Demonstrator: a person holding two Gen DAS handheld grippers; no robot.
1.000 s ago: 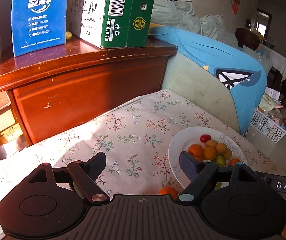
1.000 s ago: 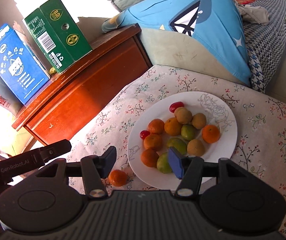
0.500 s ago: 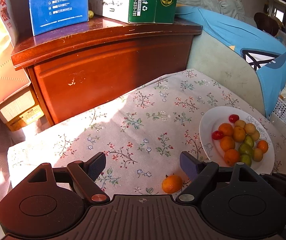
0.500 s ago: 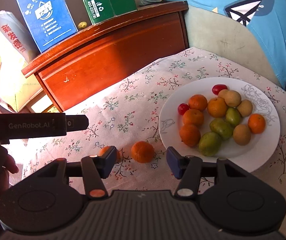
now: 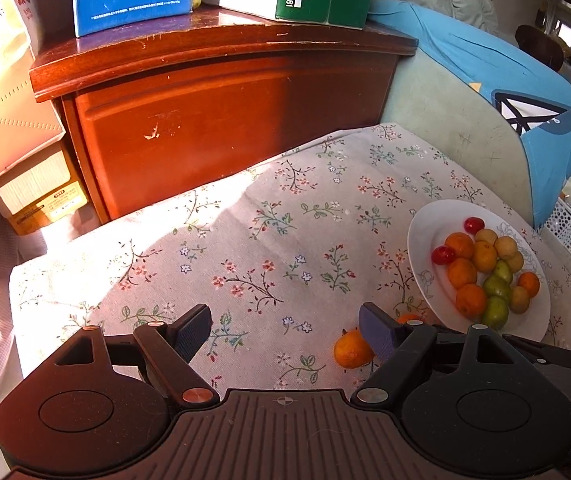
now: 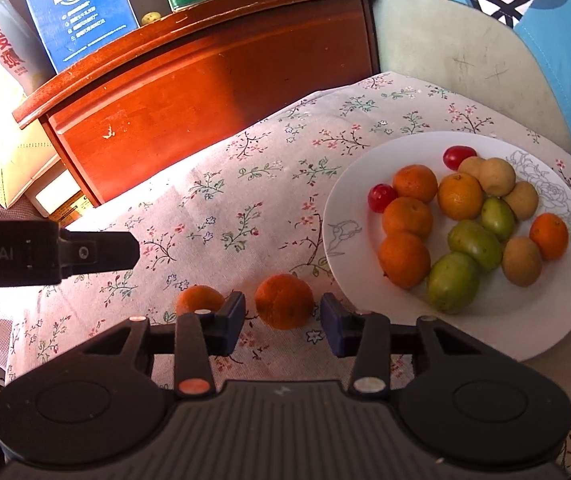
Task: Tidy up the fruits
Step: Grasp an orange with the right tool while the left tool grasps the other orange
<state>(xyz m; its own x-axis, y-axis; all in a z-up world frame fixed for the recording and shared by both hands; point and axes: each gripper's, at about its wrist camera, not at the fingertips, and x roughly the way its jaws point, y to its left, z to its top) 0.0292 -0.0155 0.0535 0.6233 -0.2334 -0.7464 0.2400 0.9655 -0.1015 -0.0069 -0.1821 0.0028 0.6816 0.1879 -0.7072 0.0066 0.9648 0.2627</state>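
1. An orange (image 6: 284,301) lies on the flowered tablecloth (image 6: 245,184), just left of the white plate (image 6: 561,320), between the fingers of the right gripper (image 6: 281,322).
2. The right jaws are closing, but small gaps remain on both sides (the pads do not press yet).
3. A second orange (image 6: 198,299) lies just beside the left finger.
4. The left gripper (image 5: 285,330) hovers wide apart, with nothing between its jaws.
5. The plate holds oranges, green fruits and cherry tomatoes.
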